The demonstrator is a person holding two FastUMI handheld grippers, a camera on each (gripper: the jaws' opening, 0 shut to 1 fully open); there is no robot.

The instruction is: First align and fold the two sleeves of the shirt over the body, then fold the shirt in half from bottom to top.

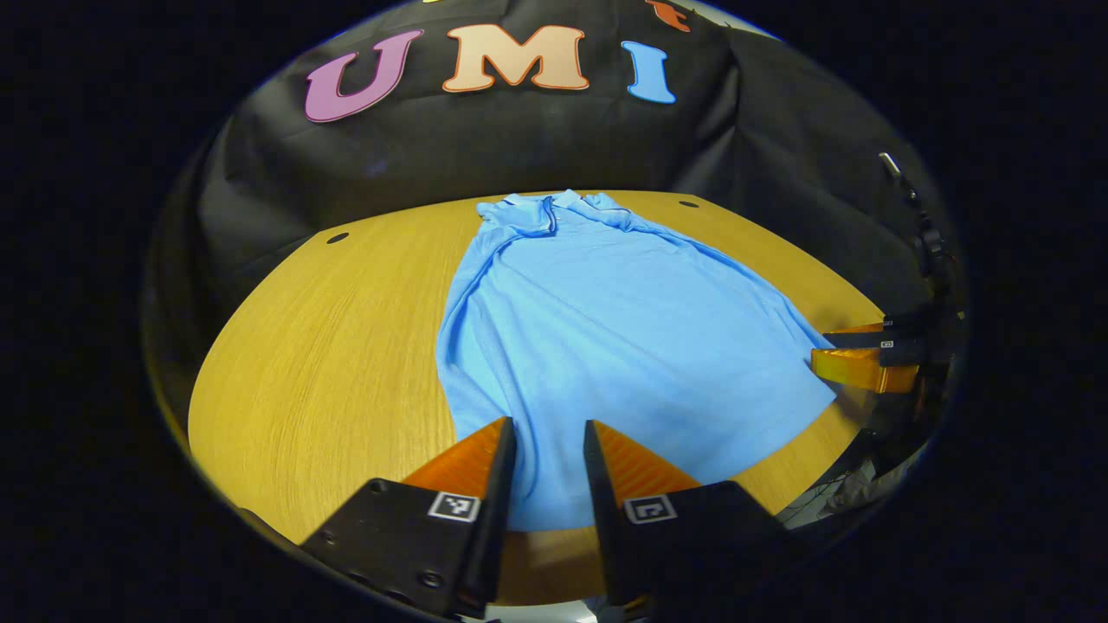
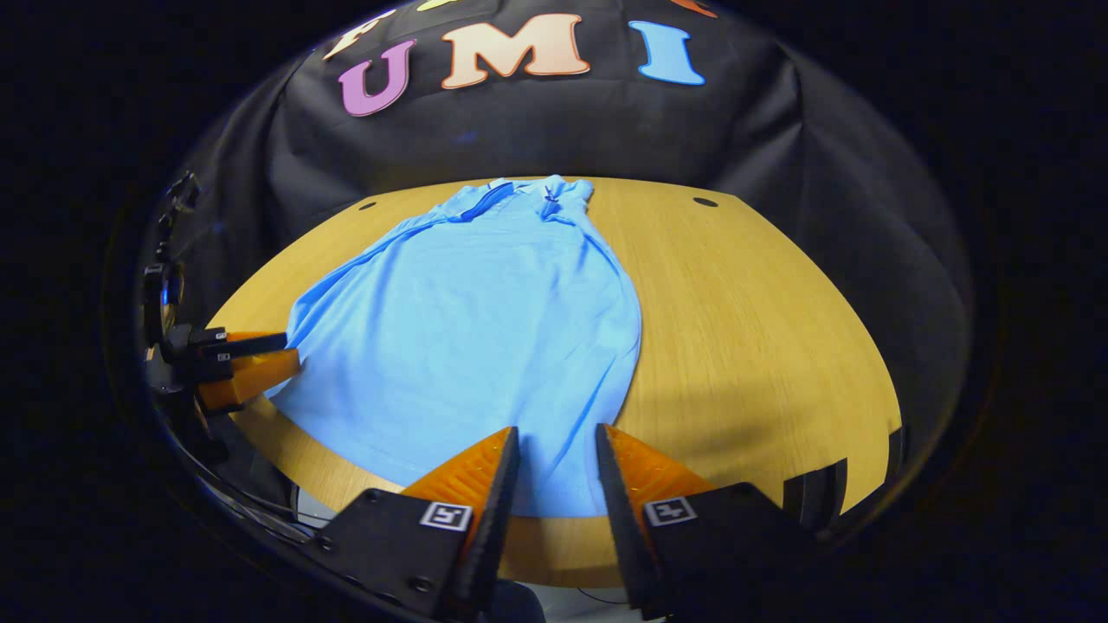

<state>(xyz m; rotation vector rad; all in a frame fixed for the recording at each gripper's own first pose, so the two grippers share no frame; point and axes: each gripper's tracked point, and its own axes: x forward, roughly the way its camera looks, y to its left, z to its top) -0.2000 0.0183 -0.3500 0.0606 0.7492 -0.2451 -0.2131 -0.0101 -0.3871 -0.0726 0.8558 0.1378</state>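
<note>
Light blue cloth covers the middle of the wooden table (image 1: 329,346): the shirt (image 1: 597,346) lies flat with its collar (image 1: 554,208) toward the far edge and its hem along the near edge. Both sleeves look already folded in over the body, since the sides run as long narrow folds from shoulder to hem.

The left gripper (image 1: 547,433) hangs above the near edge at the hem's left end, its fingers parted with blue fabric showing in the gap between them; nothing is pinched. The right gripper (image 2: 557,437) sits likewise over the hem's right end by the near edge, fingers apart, cloth visible between them, not clamped on it.

From the left gripper view the right gripper shows at the shirt's right hem corner; from the right gripper view the left gripper shows at the left hem corner.

Small dark holes (image 2: 705,202) mark the table's far corners.
</note>
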